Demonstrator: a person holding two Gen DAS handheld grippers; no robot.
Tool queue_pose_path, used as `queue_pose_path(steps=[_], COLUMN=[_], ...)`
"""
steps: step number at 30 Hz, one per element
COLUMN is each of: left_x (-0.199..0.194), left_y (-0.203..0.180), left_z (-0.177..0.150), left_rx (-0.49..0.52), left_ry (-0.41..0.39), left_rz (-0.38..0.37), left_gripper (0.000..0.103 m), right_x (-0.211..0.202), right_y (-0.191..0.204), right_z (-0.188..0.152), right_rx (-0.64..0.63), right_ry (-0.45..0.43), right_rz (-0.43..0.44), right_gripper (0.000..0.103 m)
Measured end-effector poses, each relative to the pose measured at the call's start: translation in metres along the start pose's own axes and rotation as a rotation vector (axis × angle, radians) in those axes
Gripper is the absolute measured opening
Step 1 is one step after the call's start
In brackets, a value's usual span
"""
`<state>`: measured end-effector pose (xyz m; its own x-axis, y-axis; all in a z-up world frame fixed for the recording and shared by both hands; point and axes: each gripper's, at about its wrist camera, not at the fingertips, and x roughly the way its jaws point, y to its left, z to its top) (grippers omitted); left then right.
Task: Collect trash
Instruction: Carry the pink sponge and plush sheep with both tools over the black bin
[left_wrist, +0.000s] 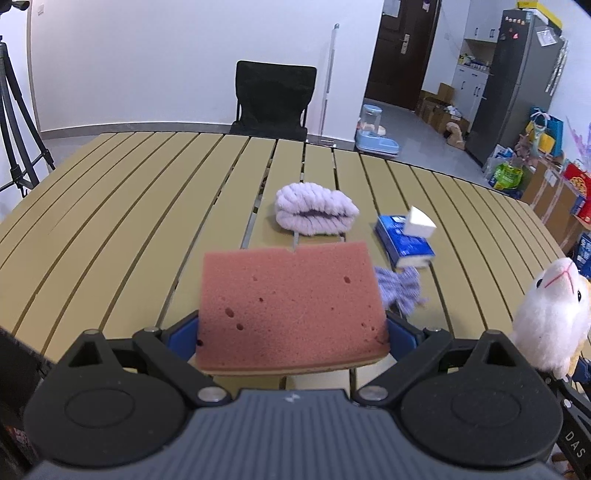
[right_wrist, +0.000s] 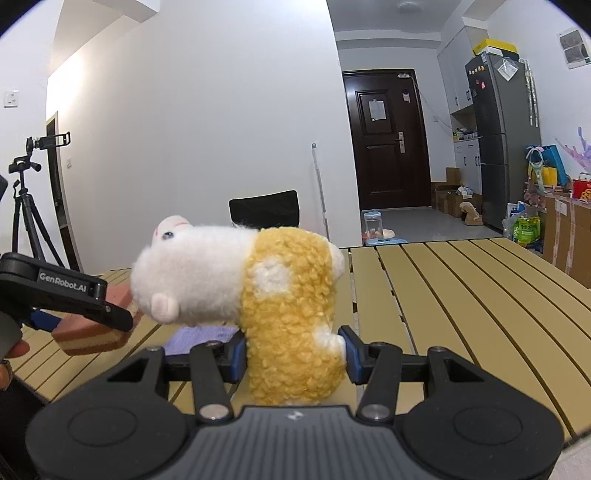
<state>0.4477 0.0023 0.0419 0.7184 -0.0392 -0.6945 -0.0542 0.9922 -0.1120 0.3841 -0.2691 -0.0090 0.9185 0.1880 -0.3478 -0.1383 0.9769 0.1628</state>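
Holding a pink sponge (left_wrist: 291, 306) above the slatted surface (left_wrist: 110, 206), our left tongs (left_wrist: 291, 334) are clamped on its two sides. Our right tongs (right_wrist: 293, 356) are clamped on the yellow body of a plush toy (right_wrist: 258, 291), its white head pointing left. On the surface beyond the sponge we see a rolled lavender towel (left_wrist: 314, 212), a blue tissue pack (left_wrist: 404, 240) and a crumpled purple cloth (left_wrist: 400, 290).
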Motion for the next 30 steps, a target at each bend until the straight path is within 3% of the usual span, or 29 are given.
queue_pose_path(steps=[20,30], left_x=[-0.087,-0.104], left_y=[-0.013,-0.012], left_z=[-0.097,-0.147], left_rx=[0.092,0.120], left_ry=[-0.048,-0.028], left_rz=[-0.137,-0.185], left_gripper=[0.098,0.098], right_x=[-0.128,-0.162], right_y=[0.004,0.006], right_z=[-0.052,-0.088], right_rx=[0.013,0.021], right_ry=[0.005,0.047], right_rz=[-0.087,-0.114], right_gripper=[0.049,0.049])
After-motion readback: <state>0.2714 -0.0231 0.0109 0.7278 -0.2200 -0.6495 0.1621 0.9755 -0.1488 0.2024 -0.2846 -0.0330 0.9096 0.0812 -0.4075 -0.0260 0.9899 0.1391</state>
